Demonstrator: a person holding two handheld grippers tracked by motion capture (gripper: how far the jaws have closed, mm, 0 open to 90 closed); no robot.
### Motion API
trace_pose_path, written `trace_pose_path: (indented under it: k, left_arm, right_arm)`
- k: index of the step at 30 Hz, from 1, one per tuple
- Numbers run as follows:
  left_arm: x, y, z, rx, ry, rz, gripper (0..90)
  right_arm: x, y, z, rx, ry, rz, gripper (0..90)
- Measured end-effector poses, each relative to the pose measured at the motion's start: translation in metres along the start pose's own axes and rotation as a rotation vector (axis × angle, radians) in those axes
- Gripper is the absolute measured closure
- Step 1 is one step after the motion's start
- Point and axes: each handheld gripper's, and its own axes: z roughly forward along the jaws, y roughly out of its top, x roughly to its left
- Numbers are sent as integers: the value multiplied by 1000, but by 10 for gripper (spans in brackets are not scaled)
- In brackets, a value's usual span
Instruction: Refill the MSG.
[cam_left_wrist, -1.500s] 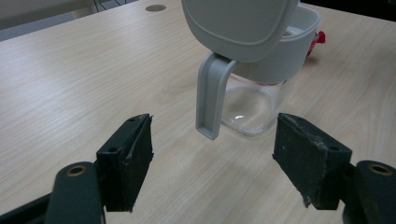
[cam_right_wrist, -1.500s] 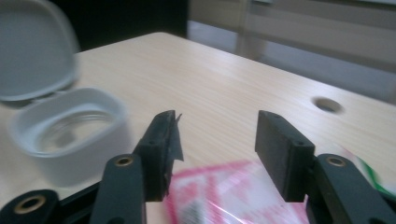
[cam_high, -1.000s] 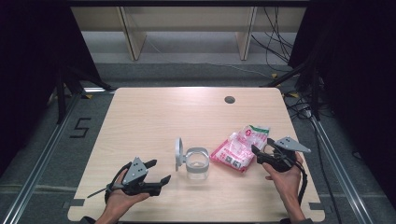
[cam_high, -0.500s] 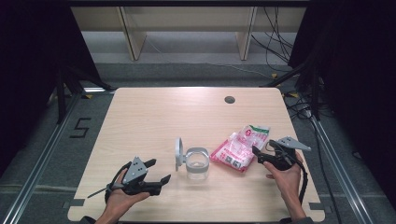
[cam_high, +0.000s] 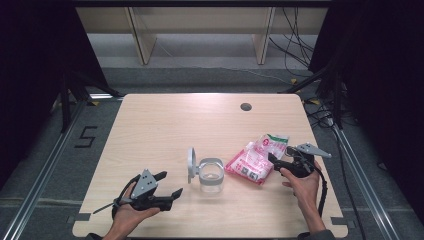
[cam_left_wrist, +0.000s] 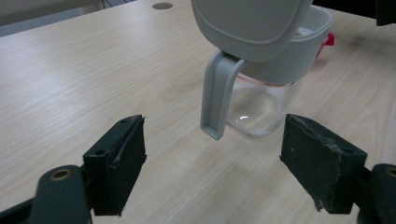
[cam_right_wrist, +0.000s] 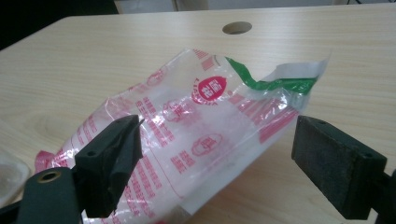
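Lying on the pale wooden desk (cam_high: 165, 125), a clear red-printed plastic bag (cam_right_wrist: 196, 126) is framed by the right gripper (cam_right_wrist: 219, 163), its jaws just opened; the left gripper (cam_left_wrist: 212, 168) is held open before a lidded clear jar (cam_left_wrist: 266, 70).

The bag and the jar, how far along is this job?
Done: the jar stands with its lid flipped open. In hand: the right gripper, jaws just opened, frames the bag without pinching it. The left gripper waits open. Left: seemingly gripping and pouring.
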Motion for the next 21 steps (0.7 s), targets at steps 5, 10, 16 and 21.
trace_pose_path:
  k: [5, 10, 16, 21]
  left_arm:
    - [0, 0, 1, 3, -5, 1, 213]
    - [0, -1, 1, 8, -1, 4, 213]
    - [1, -1, 1, 6, 0, 3, 213]
    - [0, -1, 1, 4, 0, 3, 213]
  right_arm:
    - [-6, -2, 12, 25, -14, 25, 164]
    - [-10, -5, 22, 69, 18, 75, 166]
    - [-16, -5, 32, 71, 42, 120, 192]
    - [-14, -6, 36, 66, 67, 176, 231]
